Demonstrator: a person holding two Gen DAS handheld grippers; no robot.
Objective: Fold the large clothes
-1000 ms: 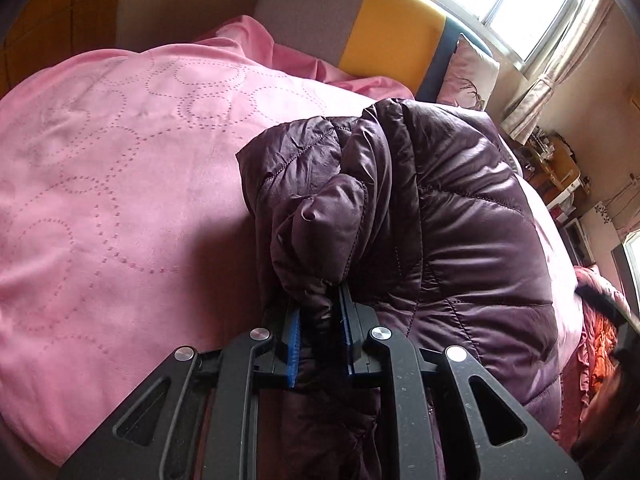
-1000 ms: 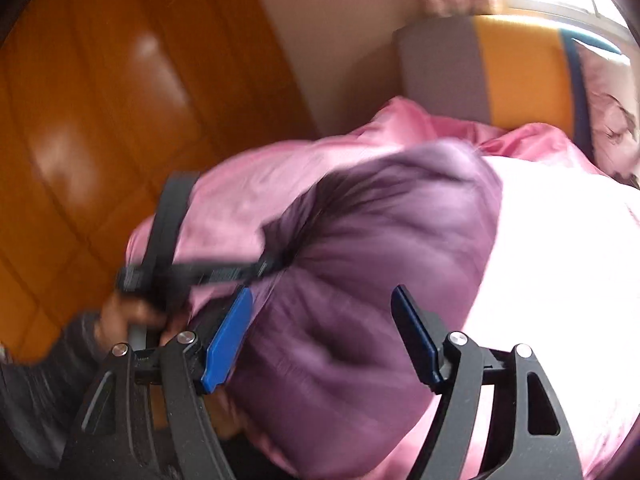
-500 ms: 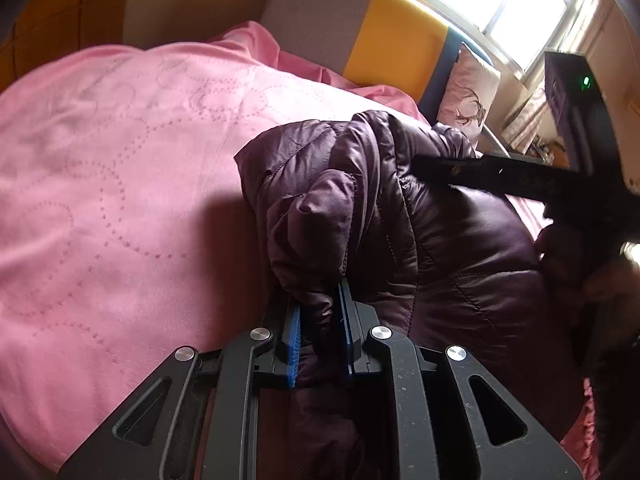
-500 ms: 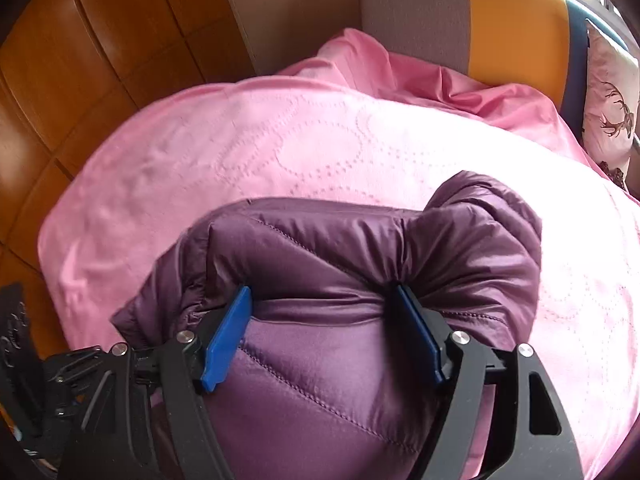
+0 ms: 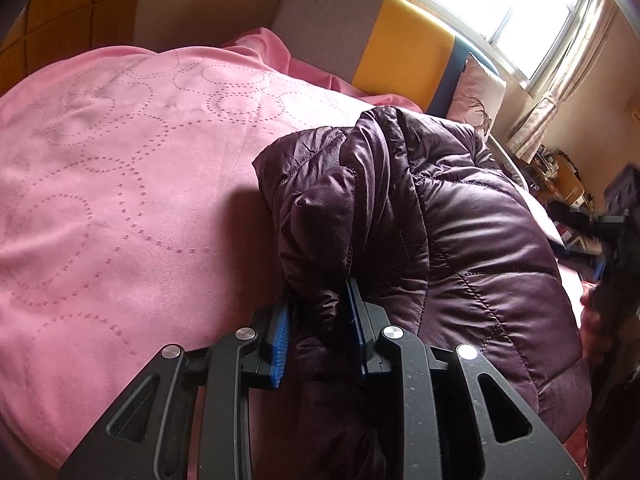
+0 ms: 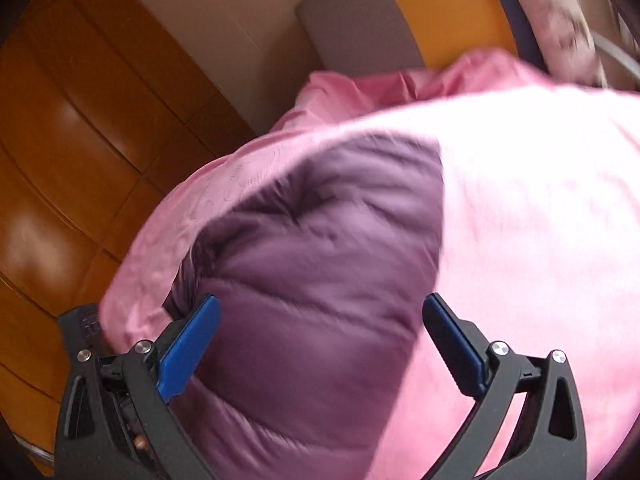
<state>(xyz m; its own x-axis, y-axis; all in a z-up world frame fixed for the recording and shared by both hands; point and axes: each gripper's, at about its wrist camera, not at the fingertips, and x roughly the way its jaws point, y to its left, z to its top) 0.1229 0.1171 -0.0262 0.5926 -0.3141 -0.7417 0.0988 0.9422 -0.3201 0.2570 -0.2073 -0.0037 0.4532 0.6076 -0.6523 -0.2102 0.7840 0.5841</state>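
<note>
A dark purple quilted puffer jacket [image 5: 460,232] lies bunched on a pink bedspread [image 5: 120,184]. My left gripper [image 5: 318,300] is shut on a thick fold of the jacket at its near left edge. In the right wrist view the jacket [image 6: 320,280] is blurred and fills the middle. My right gripper [image 6: 320,312] is open wide above the jacket, its blue pads [image 6: 192,336] apart and holding nothing. The right gripper also shows blurred at the far right of the left wrist view [image 5: 616,240].
A grey, yellow and blue headboard [image 5: 380,40] and a patterned pillow [image 5: 476,96] stand at the bed's far end under a bright window [image 5: 508,4]. Wooden wardrobe panels [image 6: 80,140] line the left side. Clutter [image 5: 560,176] sits at the far right.
My right gripper has drawn back from across the jacket to the right and swung its view. My left gripper's jaws stand slightly wider on the fold. The jacket has stayed in place.
</note>
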